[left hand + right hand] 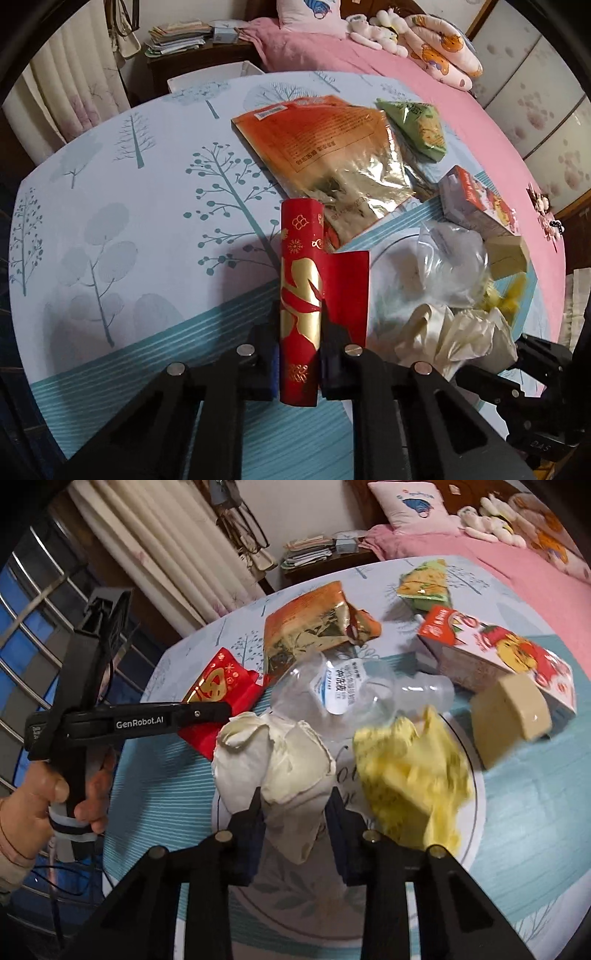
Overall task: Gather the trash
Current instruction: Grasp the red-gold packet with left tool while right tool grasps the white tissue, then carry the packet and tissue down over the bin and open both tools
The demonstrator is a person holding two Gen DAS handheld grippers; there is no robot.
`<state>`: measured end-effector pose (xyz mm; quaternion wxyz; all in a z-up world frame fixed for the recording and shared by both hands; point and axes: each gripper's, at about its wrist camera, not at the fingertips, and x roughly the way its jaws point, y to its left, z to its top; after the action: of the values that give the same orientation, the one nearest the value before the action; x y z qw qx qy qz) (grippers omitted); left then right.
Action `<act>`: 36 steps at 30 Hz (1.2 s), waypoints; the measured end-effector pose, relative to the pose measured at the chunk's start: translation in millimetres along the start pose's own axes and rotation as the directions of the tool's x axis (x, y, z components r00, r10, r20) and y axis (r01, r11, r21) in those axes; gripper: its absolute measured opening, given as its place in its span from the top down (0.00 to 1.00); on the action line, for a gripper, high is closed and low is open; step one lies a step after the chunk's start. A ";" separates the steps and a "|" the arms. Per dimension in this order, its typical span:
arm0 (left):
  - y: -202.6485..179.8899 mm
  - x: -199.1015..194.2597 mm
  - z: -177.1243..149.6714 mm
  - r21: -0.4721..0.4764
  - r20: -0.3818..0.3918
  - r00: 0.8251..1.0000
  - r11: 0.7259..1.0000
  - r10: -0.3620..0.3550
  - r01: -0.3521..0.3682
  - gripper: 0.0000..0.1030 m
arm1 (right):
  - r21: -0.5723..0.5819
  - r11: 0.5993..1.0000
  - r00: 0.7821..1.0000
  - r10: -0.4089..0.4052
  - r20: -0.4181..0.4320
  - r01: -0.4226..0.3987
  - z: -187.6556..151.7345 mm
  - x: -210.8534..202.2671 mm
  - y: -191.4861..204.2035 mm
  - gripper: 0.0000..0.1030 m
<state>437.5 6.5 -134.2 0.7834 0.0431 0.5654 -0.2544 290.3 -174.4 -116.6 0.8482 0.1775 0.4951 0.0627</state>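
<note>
My left gripper [299, 325] is shut on a red and gold paper envelope [301, 291], held over the table; it also shows in the right wrist view [221, 690]. My right gripper [295, 801] is shut on a crumpled white paper wad [284, 768], also seen in the left wrist view [454, 332], over a white plate [476, 812]. A crushed clear plastic bottle [343, 686], a yellow crumpled wrapper [410, 775], a beige block [509, 716], a red strawberry carton [498, 653], an orange and gold foil bag [332, 155] and a green snack packet [421, 125] lie around.
The round table [129, 184] has a tree-print cloth. A pink bed [369, 59] with pillows and plush toys stands behind it. A white bin [214, 75] and a nightstand with books [177, 40] stand at the far side. Curtains [155, 542] hang at the left.
</note>
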 end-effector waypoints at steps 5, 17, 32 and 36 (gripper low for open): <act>-18.3 -33.2 -16.1 0.044 0.041 0.999 0.999 0.022 -0.024 0.89 | 0.018 0.999 0.999 0.033 0.031 -0.034 -17.4 -23.1 7.6 0.71; -65.0 -127.8 -85.4 0.108 0.085 0.995 0.993 -0.057 0.047 0.89 | 0.157 0.984 0.980 0.055 0.189 -0.085 -84.3 -115.4 12.4 0.71; -155.9 -167.2 -198.9 0.148 0.098 0.988 0.983 -0.122 0.106 0.89 | 0.051 0.998 0.993 0.017 0.118 -0.023 -157.7 -212.2 -1.4 0.72; -187.0 -164.4 -234.5 0.126 0.107 0.990 0.989 -0.088 0.074 0.89 | 0.019 0.999 0.996 0.043 0.074 -0.045 -178.1 -223.3 -21.0 0.72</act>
<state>113.2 -14.8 -27.6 0.7990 0.0534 0.5050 -0.3221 23.2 -214.4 -21.2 0.8623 0.1993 0.4603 0.0697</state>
